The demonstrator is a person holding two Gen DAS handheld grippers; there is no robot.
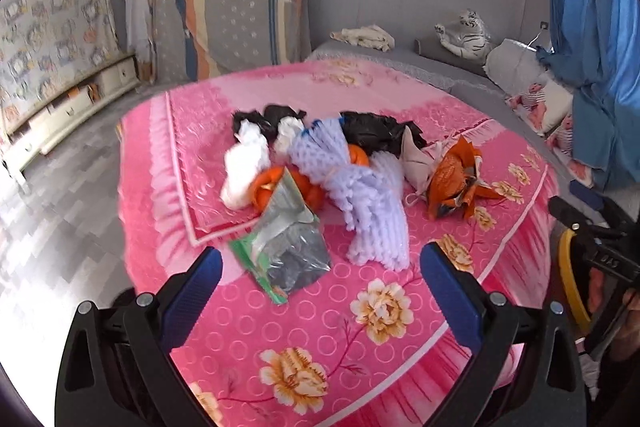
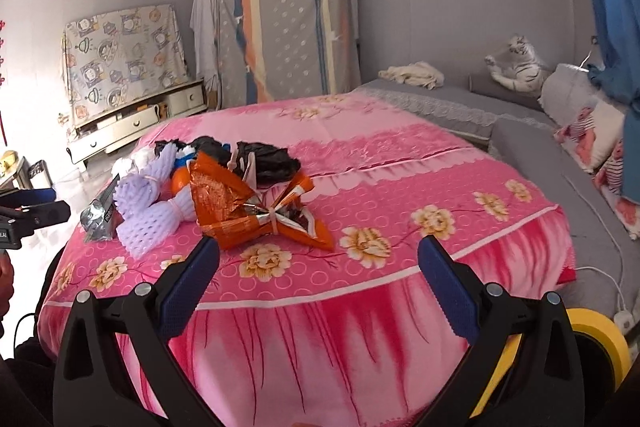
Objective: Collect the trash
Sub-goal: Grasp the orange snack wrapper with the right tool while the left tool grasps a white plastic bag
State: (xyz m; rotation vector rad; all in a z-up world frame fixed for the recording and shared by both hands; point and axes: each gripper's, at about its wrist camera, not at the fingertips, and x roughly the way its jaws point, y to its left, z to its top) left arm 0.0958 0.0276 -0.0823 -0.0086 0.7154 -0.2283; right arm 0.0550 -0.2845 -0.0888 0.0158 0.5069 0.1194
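Both your left gripper (image 1: 320, 259) and your right gripper (image 2: 318, 257) hover with jaws spread wide and nothing in them, so start with what lies closest to the bed's (image 2: 360, 307) front edge. Nearest on the pink blanket is the silver-and-green wrapper (image 1: 286, 251), touching the lilac foam netting (image 1: 360, 195); come down on it with the left gripper and pinch a raised fold. The orange foil packet (image 2: 248, 207) sits beside the netting, the black bags (image 1: 372, 133) behind, farther from the edge.

Trash pile (image 1: 332, 167) heaped on pink bedspread (image 1: 380, 307).
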